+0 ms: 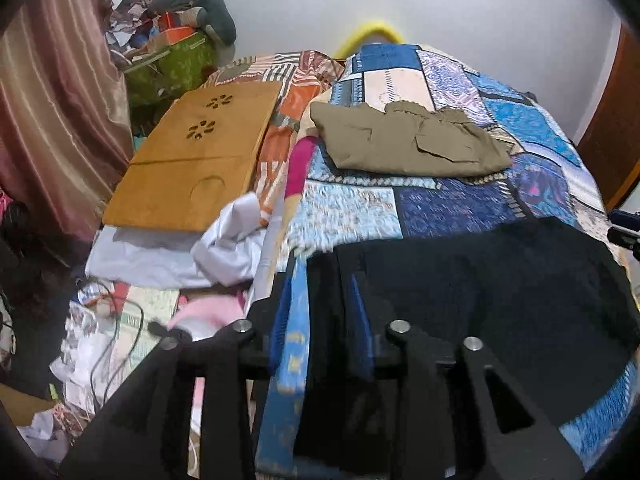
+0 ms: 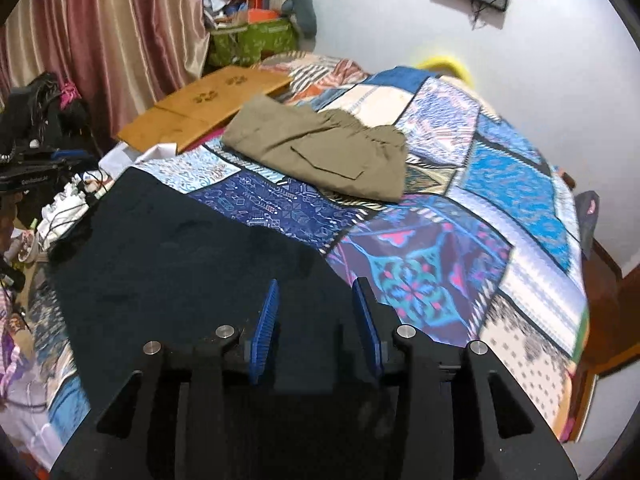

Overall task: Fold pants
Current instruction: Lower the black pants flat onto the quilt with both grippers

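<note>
Lying flat on the near end of the blue patchwork bedspread (image 2: 500, 184) are the dark navy fabric pants (image 2: 168, 248), spread beneath both tools. Left gripper (image 1: 320, 320) and right gripper (image 2: 316, 320) hang over them, blue pads parted, nothing pinched between. Farther up the bedspread rests a folded olive-khaki cloth garment (image 1: 404, 140). Beside the bedspread, toward the striped curtain (image 1: 52, 120), sits a wooden lap tray (image 1: 192, 160).

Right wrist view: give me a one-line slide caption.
Right gripper open above dark pants on a patchwork bedspread, folded khaki pants lying beyond.
</note>
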The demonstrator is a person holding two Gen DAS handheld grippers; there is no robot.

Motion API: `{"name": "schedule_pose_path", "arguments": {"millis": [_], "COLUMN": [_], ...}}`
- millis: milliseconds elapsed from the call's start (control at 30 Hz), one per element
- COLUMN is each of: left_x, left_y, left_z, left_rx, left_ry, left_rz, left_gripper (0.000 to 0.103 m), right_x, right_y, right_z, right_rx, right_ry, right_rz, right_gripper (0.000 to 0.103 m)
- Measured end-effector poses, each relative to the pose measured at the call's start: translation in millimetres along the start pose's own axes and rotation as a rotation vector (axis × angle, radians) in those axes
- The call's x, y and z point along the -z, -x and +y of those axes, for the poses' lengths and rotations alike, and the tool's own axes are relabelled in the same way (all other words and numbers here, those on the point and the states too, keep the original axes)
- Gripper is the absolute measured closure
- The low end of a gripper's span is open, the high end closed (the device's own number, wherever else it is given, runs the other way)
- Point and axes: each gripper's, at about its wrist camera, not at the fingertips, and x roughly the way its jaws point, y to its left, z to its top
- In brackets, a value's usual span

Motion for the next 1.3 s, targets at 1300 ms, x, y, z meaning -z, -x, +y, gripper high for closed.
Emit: {"name": "schedule_pose_path", "arguments": {"millis": [1300], "left_x": [98.5], "left_y": [4.3], "left_z": [-14.7], "left_rx": [-0.12], "left_ry": [0.054], "left_rz": [0.105], "left_gripper": [0.06], "right_x": [162.0], "right_y": [55.6], "right_z": [-42.6], "right_rx": [0.117], "right_ry": [-0.275], "right_rz": [0.072], "right_gripper": [0.056]}}
